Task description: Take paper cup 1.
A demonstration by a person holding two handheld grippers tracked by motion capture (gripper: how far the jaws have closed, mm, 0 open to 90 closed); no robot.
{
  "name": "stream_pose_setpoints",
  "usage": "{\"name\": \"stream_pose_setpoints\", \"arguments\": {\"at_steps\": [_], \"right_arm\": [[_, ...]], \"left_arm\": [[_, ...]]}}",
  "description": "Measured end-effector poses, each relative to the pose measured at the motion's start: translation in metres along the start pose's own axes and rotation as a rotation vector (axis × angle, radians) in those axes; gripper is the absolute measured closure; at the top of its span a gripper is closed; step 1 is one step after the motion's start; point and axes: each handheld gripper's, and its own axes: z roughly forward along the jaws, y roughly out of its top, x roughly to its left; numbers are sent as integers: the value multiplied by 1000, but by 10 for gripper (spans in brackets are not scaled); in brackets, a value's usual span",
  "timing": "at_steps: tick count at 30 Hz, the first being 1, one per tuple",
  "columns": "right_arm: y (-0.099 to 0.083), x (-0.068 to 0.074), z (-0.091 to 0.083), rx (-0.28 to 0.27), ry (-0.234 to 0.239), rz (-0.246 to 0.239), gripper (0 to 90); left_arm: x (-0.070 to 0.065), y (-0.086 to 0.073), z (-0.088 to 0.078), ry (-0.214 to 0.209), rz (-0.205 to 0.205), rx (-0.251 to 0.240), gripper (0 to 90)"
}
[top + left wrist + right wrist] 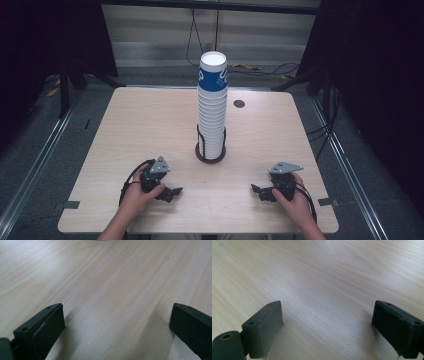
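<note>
A tall stack of white paper cups (212, 107), the top one printed blue, stands upright in a dark round holder (210, 153) at the middle of the light wooden table (135, 125). My left gripper (172, 192) rests near the front left, held by a hand, its jaws pointing right. Near the front right lies my right gripper (259, 191), jaws pointing left. In the left gripper view the left gripper (117, 325) stands open over bare wood. The right gripper (327, 325) in its own view is open too, nothing between its fingers.
A small dark round grommet (239, 104) sits in the tabletop behind and right of the stack. Cables (260, 67) lie on the floor beyond the far edge. Metal rails (35, 165) run along both sides of the table.
</note>
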Motion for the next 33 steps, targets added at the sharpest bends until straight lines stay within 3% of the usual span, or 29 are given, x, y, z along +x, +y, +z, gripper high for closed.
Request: {"name": "stream_pose_setpoints", "arguments": {"at_steps": [10, 14, 16, 18, 19, 21, 22, 24, 26, 29, 33], "right_arm": [[1, 1, 1, 2, -4, 16, 94], [4, 1, -2, 28, 14, 19, 133], [6, 1, -4, 35, 46, 48, 133], [11, 4, -8, 38, 89, 36, 138], [11, 4, -8, 38, 89, 36, 138], [16, 6, -12, 27, 104, 19, 143], [18, 6, -13, 22, 108, 15, 143], [25, 4, -17, 4, 121, 15, 149], [32, 2, -20, -12, 131, 19, 150], [45, 2, -23, -16, 132, -16, 156], [67, 2, -30, -46, 160, -35, 164]], "left_arm": [[0, 3, 2, 9, -61, -13, 0], [0, 6, -1, -21, -57, 35, 0], [0, 8, -2, -16, -50, 57, 12], [0, 9, -3, -40, -61, 55, 76], [0, 10, -4, -53, -70, 52, 76], [2, 12, -6, -104, -90, 36, 198], [3, 13, -7, -144, -107, 48, 209], [1, 17, -10, -132, -98, 61, 158], [0, 23, -12, -136, -79, 49, 171], [1, 36, -18, -145, -60, 20, 171], [4, 54, -26, -155, -63, -23, 171]]}}
